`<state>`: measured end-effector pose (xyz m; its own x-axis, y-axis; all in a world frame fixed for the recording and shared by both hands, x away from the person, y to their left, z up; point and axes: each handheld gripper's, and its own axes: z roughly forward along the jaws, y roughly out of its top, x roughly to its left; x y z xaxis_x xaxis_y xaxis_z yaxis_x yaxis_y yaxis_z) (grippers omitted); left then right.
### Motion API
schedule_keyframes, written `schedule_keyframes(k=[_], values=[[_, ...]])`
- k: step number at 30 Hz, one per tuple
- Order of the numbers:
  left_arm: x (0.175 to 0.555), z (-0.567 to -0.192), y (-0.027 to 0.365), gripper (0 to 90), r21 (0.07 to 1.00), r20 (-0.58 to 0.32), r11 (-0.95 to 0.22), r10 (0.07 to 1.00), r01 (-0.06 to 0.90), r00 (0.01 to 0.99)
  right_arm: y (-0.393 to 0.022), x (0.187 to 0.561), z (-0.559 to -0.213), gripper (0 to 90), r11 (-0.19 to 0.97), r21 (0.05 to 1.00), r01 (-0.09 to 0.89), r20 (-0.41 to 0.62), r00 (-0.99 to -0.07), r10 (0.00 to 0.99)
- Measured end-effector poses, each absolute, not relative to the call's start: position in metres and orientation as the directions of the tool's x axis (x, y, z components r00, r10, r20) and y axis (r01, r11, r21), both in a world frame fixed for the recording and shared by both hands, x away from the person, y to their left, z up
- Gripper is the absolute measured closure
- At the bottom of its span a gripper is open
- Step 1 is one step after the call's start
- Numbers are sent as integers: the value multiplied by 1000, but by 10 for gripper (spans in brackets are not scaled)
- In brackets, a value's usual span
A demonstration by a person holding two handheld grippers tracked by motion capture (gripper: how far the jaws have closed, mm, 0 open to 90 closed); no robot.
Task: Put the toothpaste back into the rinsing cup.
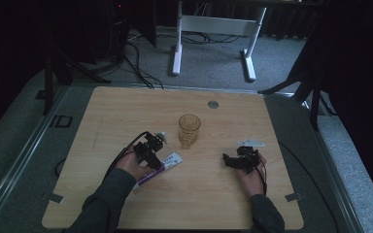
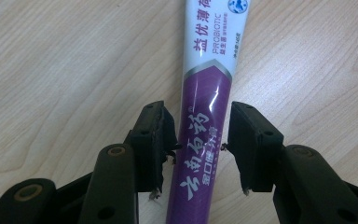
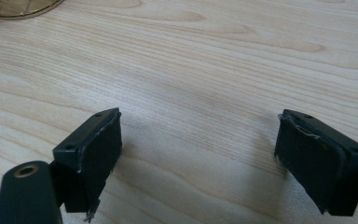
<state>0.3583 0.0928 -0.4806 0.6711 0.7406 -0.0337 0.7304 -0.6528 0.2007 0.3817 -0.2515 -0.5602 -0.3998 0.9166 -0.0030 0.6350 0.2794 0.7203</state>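
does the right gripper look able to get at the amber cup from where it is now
Probably yes: the right gripper stands open and empty, and bare table lies between it and the amber cup. The toothpaste tube lies off to the side.

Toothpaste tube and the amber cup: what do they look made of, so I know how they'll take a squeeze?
Toothpaste tube: seems soft glossy plastic laminate; a bright sheen runs along its purple part and the print is smooth. It lies between the left tool's open jaws. Amber cup: see-through and tinted, with a patterned wall; glass or hard plastic, which one is unclear. Table: pale wood-grain, matte.
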Motion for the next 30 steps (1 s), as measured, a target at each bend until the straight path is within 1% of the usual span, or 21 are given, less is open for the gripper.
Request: schedule_keyframes(k=[30], values=[[365,-493,88,562,160,-30,-654,746,740,666,-252,382,-560,146,279,720,635,-3,-400,917]])
